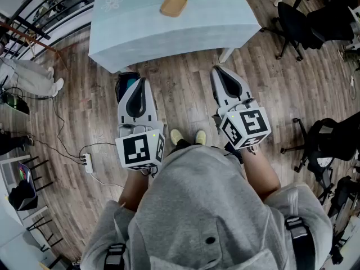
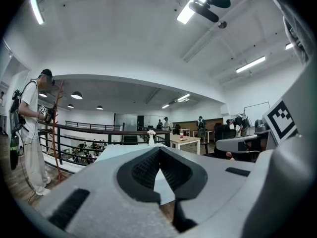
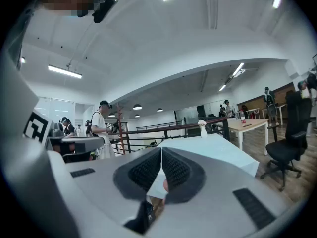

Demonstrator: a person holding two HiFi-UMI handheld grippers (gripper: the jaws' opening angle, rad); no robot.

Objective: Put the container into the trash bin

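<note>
Top centre of the frame, tan container [image 1: 173,5] on the pale desk [image 1: 129,32], your left claw [image 1: 136,82] and right claw [image 1: 220,71] both closed, empty.

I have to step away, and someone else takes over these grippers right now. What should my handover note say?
Left gripper: shut, empty, held low in front of the body, short of the table.
Right gripper: shut, empty, held the same way.
Container: tan and shallow, on the table's light blue cloth, well away from both grippers.
Trash bin: not clearly in view. A dark object on the floor, partly hidden by the left gripper's tip, may be it.
Done: nothing yet.
Left: step to the table, grasp the container, find the bin, drop it in.
</note>
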